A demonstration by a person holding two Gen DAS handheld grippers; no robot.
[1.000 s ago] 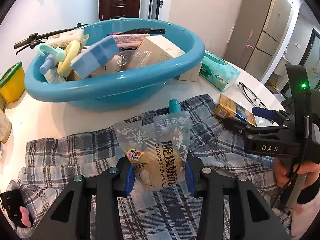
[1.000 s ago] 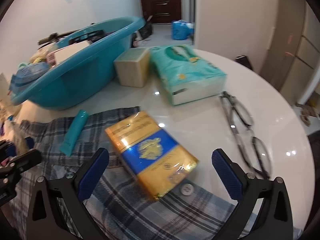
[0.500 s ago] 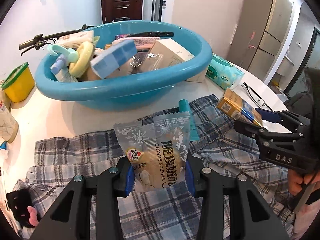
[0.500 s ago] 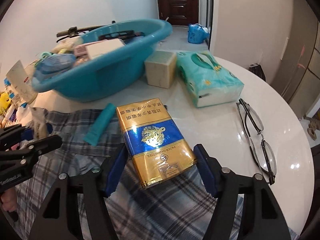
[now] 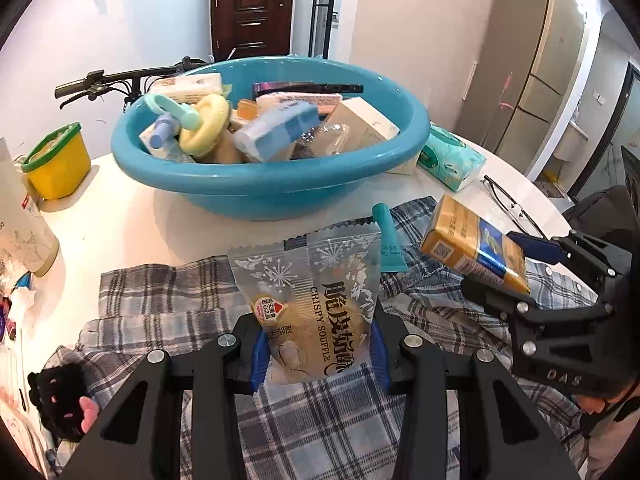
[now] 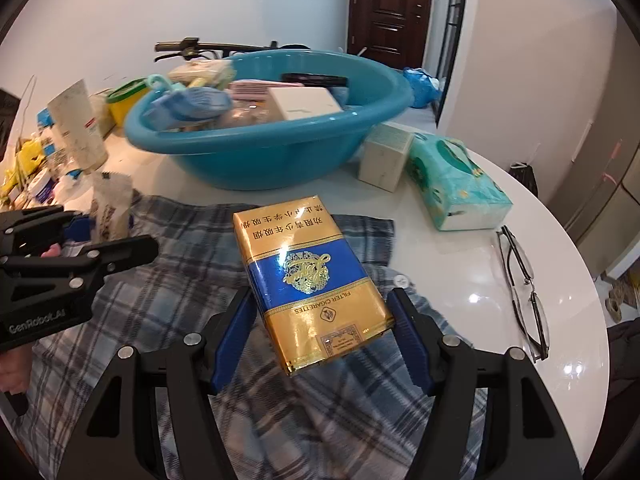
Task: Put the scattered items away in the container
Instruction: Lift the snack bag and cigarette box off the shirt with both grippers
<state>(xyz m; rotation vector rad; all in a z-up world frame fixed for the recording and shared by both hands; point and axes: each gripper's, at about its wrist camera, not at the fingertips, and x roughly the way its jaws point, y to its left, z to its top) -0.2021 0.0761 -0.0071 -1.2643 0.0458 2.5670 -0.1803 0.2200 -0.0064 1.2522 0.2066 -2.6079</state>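
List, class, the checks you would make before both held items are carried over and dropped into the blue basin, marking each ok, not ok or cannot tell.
1. Left gripper clamped on the snack packet: ok, both pads press its sides.
2. Right gripper clamped on the cigarette pack: ok, lifted clear of the plaid shirt.
3. Pack level in the grip: not ok, it sits tilted.
4. Room in the blue basin: cannot tell, it is already heaped.
5. Path to the basin: ok, only the shirt and the teal tube lie below.
6. The two grippers apart: ok.
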